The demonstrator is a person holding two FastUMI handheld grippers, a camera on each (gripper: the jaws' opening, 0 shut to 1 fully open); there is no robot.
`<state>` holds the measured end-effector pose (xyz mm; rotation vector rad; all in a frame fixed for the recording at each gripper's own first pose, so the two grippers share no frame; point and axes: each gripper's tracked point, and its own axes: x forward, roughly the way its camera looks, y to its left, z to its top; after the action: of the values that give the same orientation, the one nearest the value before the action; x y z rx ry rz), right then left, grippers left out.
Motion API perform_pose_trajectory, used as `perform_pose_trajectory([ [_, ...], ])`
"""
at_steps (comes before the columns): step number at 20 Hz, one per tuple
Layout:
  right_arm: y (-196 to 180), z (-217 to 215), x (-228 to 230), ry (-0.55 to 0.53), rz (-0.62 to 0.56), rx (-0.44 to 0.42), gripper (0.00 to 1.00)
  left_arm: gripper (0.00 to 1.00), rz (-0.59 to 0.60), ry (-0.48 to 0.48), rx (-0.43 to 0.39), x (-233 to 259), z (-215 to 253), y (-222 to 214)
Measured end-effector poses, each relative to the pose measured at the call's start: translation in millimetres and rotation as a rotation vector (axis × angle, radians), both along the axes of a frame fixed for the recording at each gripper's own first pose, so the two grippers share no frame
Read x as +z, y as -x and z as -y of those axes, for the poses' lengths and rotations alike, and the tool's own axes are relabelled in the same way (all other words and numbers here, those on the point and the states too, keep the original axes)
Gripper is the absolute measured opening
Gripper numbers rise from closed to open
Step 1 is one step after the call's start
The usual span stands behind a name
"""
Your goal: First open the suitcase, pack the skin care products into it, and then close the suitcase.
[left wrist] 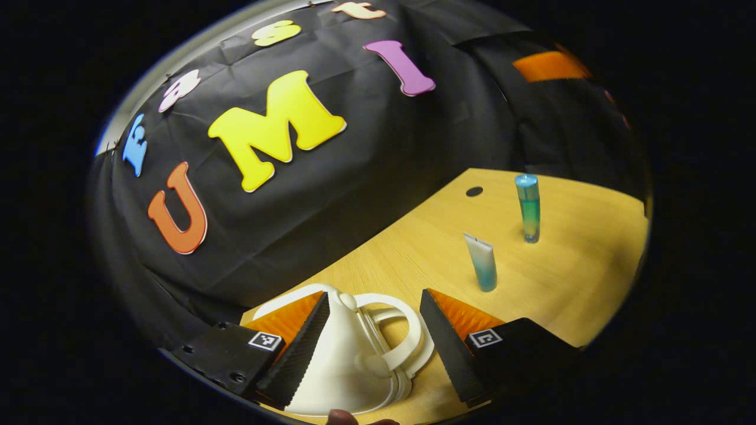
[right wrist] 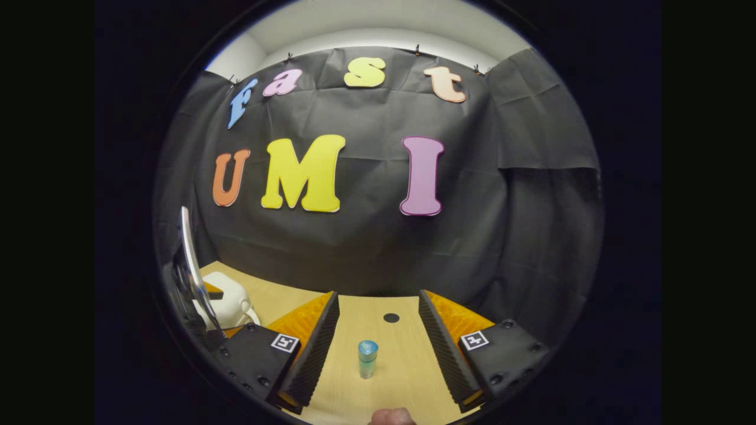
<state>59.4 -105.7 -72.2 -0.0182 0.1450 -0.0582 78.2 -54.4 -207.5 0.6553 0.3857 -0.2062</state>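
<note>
Left claw (left wrist: 375, 342) open over suitcase (left wrist: 348, 360), tube (left wrist: 483, 261)

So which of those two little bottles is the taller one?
Look at the wooden table in the left gripper view. Two products stand right of the white suitcase; the tall bottle stands farther back. It is a clear blue-green cylinder, while the tube beside it is shorter and tapered.

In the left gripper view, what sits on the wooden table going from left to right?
White suitcase between the open left gripper fingers → small pale tube standing upright → taller blue-green bottle, farther back on the table.
</note>
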Motion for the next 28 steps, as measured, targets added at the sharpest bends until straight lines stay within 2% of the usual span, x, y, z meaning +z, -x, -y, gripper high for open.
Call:
perform_pose_trajectory([
  [5, -10, 13, -17, -0.029, -0.032, 0.004, 0.81, 0.98, -0.078, -0.156, -0.015, -45, -6, -2],
  [11, -15, 37, -30, -0.042, -0.054, -0.010, 0.81, 0.93, -0.143, -0.255, 0.027, -72, -25, -15],
  [13, -12, 42, -31, -0.038, -0.052, -0.011, 0.80, 0.86, -0.160, -0.290, 0.034, -77, -27, -19],
  [14, -11, 43, -31, -0.035, -0.055, -0.009, 0.80, 0.75, -0.169, -0.301, 0.034, -82, -27, -19],
  [17, -5, 51, -33, -0.031, -0.060, -0.019, 0.80, 0.57, -0.208, -0.308, 0.035, -90, -26, -18],
  [18, -2, 54, -31, -0.030, -0.055, -0.029, 0.80, 0.43, -0.212, -0.313, 0.042, -91, -26, -16],
  [19, 0, 56, -27, -0.029, -0.048, -0.043, 0.80, 0.37, -0.216, -0.313, 0.046, -90, -24, -16],
  [23, 15, 56, -19, -0.022, -0.033, -0.092, 0.80, 0.23, -0.199, -0.310, 0.023, -77, -16, -16],
  [26, 26, 48, -10, -0.025, -0.019, -0.121, 0.81, 0.10, -0.203, -0.258, 0.016, -64, -15, -15],
  [27, 30, 44, -8, -0.023, -0.013, -0.124, 0.78, 0.07, -0.210, -0.227, 0.020, -57, -17, -14],
  [28, 33, 38, -2, -0.015, -0.005, -0.125, 0.80, 0.05, -0.200, -0.193, 0.027, -47, -19, -14],
])
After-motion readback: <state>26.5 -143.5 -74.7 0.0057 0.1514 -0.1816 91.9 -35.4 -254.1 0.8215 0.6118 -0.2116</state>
